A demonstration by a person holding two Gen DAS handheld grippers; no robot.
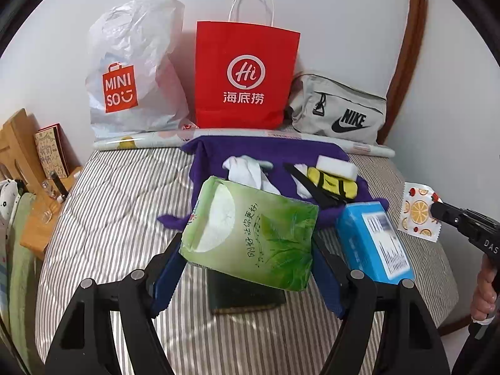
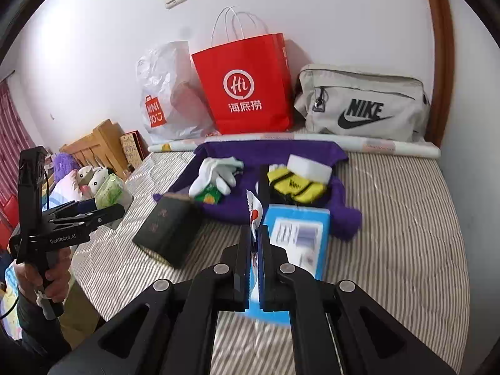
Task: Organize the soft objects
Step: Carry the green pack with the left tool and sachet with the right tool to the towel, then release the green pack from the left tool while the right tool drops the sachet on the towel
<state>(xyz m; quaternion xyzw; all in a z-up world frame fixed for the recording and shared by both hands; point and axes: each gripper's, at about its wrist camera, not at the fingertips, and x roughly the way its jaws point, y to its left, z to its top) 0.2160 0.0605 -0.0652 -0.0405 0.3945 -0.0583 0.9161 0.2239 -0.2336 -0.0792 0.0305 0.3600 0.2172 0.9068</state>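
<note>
My left gripper is shut on a green tissue pack and holds it above the striped bed; the pack also shows in the right wrist view. My right gripper is shut on a flat white sachet with orange-slice print, seen edge-on in its own view. A purple cloth lies on the bed with white gloves, a yellow and black pouch and a white sponge on it.
A blue box and a dark book lie on the striped bed. At the wall stand a Miniso plastic bag, a red paper bag and a grey Nike bag. A paper roll lies before them.
</note>
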